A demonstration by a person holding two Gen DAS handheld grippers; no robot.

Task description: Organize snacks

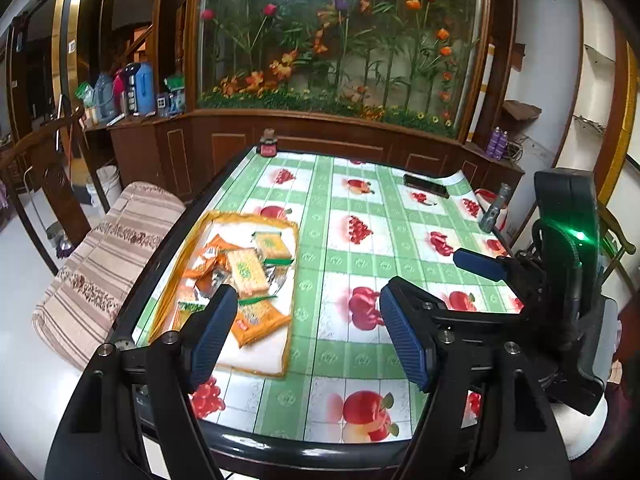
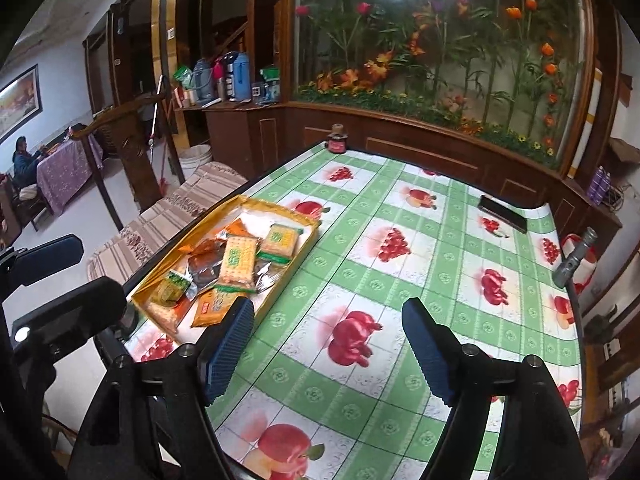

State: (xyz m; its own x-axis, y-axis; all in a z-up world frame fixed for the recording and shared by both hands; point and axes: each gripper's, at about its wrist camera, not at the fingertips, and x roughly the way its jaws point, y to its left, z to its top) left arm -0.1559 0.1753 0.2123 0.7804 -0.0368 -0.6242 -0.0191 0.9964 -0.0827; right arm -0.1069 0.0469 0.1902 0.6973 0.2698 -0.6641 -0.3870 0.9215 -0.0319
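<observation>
A shallow yellow-rimmed tray (image 1: 256, 356) (image 2: 294, 265) lies on the left part of the fruit-print tablecloth. It holds several snack packets, mostly orange and green cracker packs (image 1: 248, 272) (image 2: 237, 260), lying in a loose pile. My left gripper (image 1: 308, 294) hovers open over the table's near edge, its left finger overlapping the tray's near corner in the view, with nothing between the pads. My right gripper (image 2: 328, 308) also stands open and empty over bare cloth, just right of the tray. Each gripper shows at the edge of the other's view.
A black phone (image 1: 426, 186) (image 2: 503, 209) lies at the far right of the table. A grey flashlight (image 1: 494, 210) (image 2: 574, 258) rests by the right edge. A small red-labelled jar (image 1: 269, 145) (image 2: 338, 140) stands at the far edge. A striped cushioned bench (image 1: 108, 264) runs along the left side.
</observation>
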